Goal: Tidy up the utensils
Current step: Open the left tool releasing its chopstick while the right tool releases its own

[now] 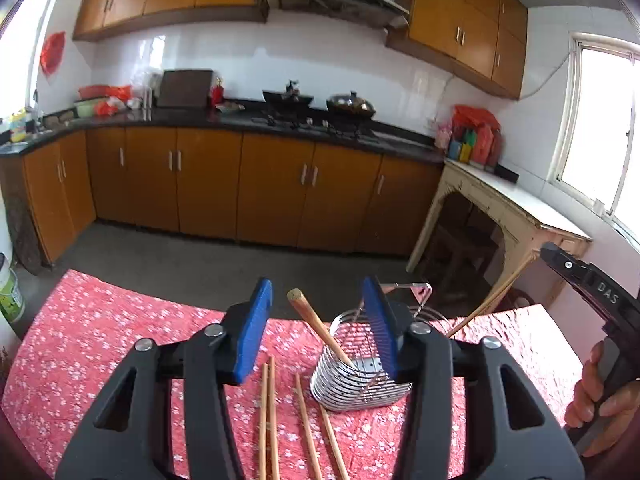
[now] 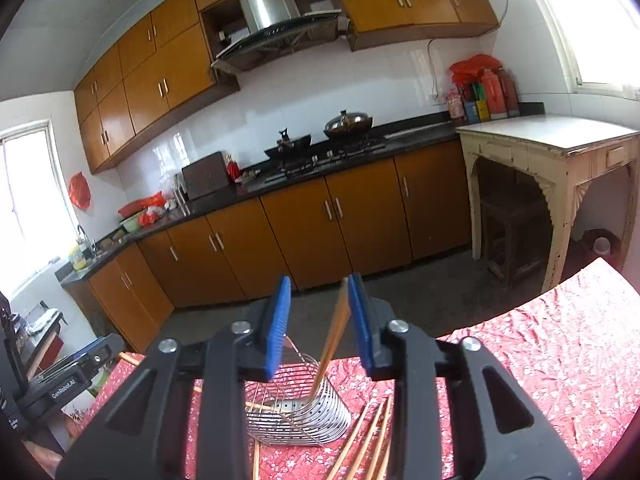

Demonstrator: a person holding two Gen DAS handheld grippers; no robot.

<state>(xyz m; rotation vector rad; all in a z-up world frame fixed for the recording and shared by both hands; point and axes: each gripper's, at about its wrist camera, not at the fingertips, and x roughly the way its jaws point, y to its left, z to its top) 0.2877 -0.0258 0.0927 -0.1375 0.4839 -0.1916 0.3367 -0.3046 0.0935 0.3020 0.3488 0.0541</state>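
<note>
While my left gripper (image 1: 318, 326) stands spread around one chopstick (image 1: 320, 326) leaning in the wire holder (image 1: 356, 376), nothing is pinched. My right gripper (image 2: 320, 320) is part-open, a second chopstick (image 2: 334, 336) against its right pad. Loose chopsticks (image 1: 268, 412) crowd the lower-centre tablecloth (image 1: 100, 340).

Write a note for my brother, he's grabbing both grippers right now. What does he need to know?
Left gripper: open, holding nothing, hanging just over the wire holder.
Right gripper: open; a thin chopstick stands between its pads and leans on one pad, its lower end already in the holder.
Done: a thicker chopstick also leans inside the holder.
Left: at least four loose chopsticks lie flat on the red tablecloth in front of the holder. Pick them up and drop them in.
</note>
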